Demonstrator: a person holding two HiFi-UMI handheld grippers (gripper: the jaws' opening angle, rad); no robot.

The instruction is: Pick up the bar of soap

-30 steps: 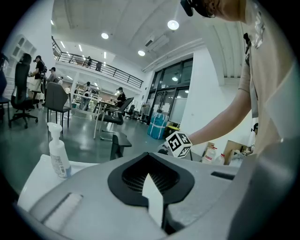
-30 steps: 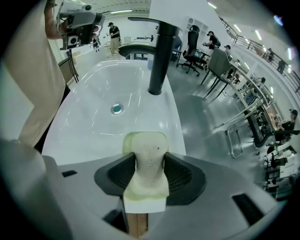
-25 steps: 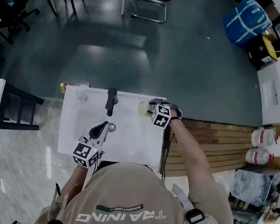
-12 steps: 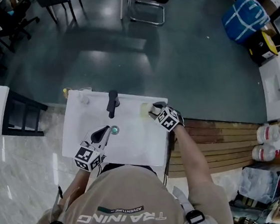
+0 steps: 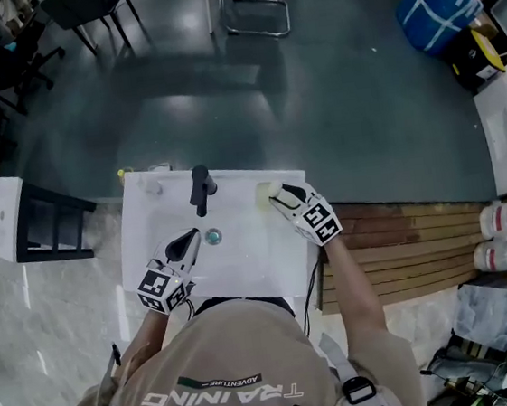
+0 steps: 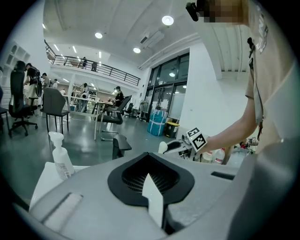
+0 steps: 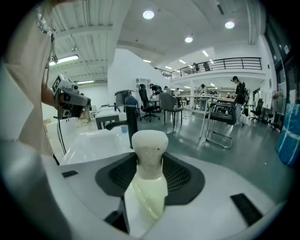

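Right tongs (image 5: pixel 277 195): just been closing, pinching bar of soap (image 5: pixel 263 194) right of faucet (image 5: pixel 201 187), at sink (image 5: pixel 142 221) edge.
Left tongs (image 5: pixel 188 241): seemingly pressed together, empty, over open sink near faucet.

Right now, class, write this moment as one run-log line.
left gripper: shut, empty | right gripper: jaws just been closing, bar of soap between them

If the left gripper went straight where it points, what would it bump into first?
Probably the black metal faucet at the back of the white sink. It stands slightly left of the left gripper's line, so it might just miss.
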